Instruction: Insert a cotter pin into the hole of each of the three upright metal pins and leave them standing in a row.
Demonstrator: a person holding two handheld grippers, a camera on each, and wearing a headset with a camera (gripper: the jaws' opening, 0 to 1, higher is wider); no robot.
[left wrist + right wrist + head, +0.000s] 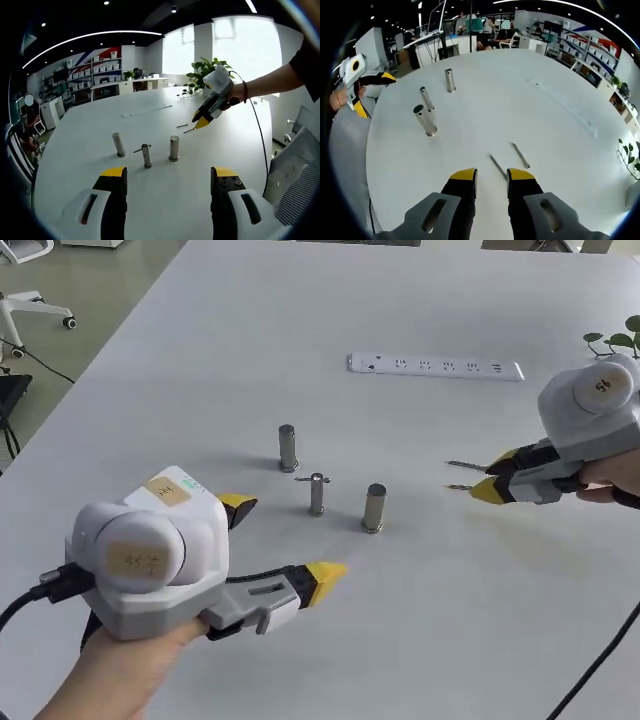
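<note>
- The left gripper point(283, 539) hovers low over the white bench point(420, 620) at the near edge. Its yellow-tipped jaws are spread wide with nothing between them.
- Just beyond it, three metal pins stand upright in a slanting row: the back metal pin point(288, 448), the middle metal pin point(317, 495) and the front metal pin point(374, 508).
- A fitted cotter pin point(312, 479) runs crosswise through the head of the middle metal pin. I see none in the other two.
- The right gripper point(492, 475) sits off to the right, pointing at the row. Its jaws stand a little apart, clamping nothing.
- Two loose cotter pins point(520, 155) lie flat on the bench side by side, just ahead of those jaw tips, well apart from the row.
- A white power strip point(435, 366) lies farther back, and a potted plant point(615, 340) is at the far right edge.
</note>
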